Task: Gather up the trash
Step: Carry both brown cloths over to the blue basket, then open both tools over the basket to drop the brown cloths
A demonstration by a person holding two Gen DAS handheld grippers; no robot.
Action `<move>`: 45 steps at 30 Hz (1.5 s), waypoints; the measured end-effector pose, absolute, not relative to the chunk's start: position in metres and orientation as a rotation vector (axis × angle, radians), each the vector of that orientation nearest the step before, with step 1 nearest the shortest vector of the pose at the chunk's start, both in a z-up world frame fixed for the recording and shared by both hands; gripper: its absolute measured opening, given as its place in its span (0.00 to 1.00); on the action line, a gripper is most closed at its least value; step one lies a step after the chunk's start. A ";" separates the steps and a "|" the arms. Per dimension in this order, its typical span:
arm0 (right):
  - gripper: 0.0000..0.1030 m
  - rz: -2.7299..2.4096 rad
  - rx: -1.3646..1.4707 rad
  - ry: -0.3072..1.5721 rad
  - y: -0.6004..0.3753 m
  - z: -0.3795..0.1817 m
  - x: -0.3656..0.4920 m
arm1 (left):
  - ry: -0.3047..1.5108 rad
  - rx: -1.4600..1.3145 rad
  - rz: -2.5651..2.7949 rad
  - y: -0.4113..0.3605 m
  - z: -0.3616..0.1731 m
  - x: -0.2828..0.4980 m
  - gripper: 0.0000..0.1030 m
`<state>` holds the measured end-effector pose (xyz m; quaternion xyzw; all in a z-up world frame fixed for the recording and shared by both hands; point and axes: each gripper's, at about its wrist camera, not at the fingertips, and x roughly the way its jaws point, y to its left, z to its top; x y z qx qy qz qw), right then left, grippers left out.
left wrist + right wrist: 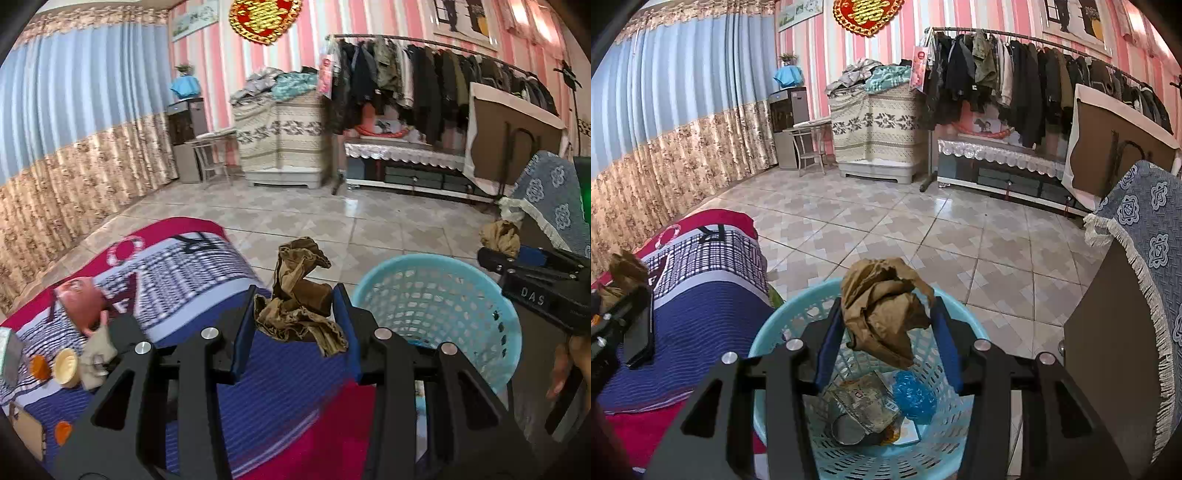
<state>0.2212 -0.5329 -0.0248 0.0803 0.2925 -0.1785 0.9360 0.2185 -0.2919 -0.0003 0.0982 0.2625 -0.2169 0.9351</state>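
My left gripper is shut on a crumpled brown paper wad, held above the patterned bedspread just left of the light blue mesh basket. My right gripper is shut on another crumpled brown paper and hangs over the basket. Inside the basket lie a blue plastic wad, crumpled printed paper and a can. In the left wrist view the right gripper shows at the right edge with its paper.
On the bed lie a pink cup, a cream lid, orange caps and a dark phone. A brown cabinet with a blue fringed cloth stands right of the basket. Tiled floor, a clothes rack and curtains lie beyond.
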 end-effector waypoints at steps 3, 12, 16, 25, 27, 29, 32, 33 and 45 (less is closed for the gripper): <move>0.45 -0.373 0.195 0.596 -0.541 -0.028 0.220 | 0.576 0.218 -0.479 -0.314 -0.009 0.226 0.39; 0.45 -0.418 0.227 0.612 -0.562 -0.038 0.215 | 0.623 0.257 -0.572 -0.368 -0.035 0.237 0.39; 0.45 -0.426 0.261 0.604 -0.571 -0.039 0.210 | 0.608 0.297 -0.576 -0.378 -0.037 0.236 0.56; 0.45 -0.408 0.256 0.611 -0.564 -0.038 0.215 | 0.553 0.281 -0.495 -0.359 -0.023 0.238 0.85; 0.45 -0.402 0.254 0.615 -0.563 -0.038 0.217 | 0.548 0.272 -0.479 -0.351 -0.020 0.240 0.87; 0.45 -0.397 0.248 0.622 -0.560 -0.039 0.219 | 0.545 0.260 -0.453 -0.338 -0.019 0.240 0.90; 0.46 -0.394 0.246 0.629 -0.558 -0.040 0.221 | 0.549 0.257 -0.413 -0.320 -0.020 0.242 0.91; 0.46 -0.394 0.248 0.629 -0.558 -0.040 0.221 | 0.552 0.252 -0.406 -0.314 -0.020 0.242 0.91; 0.65 -0.371 0.218 0.605 -0.537 -0.035 0.231 | 0.582 0.158 -0.321 -0.245 -0.020 0.242 0.94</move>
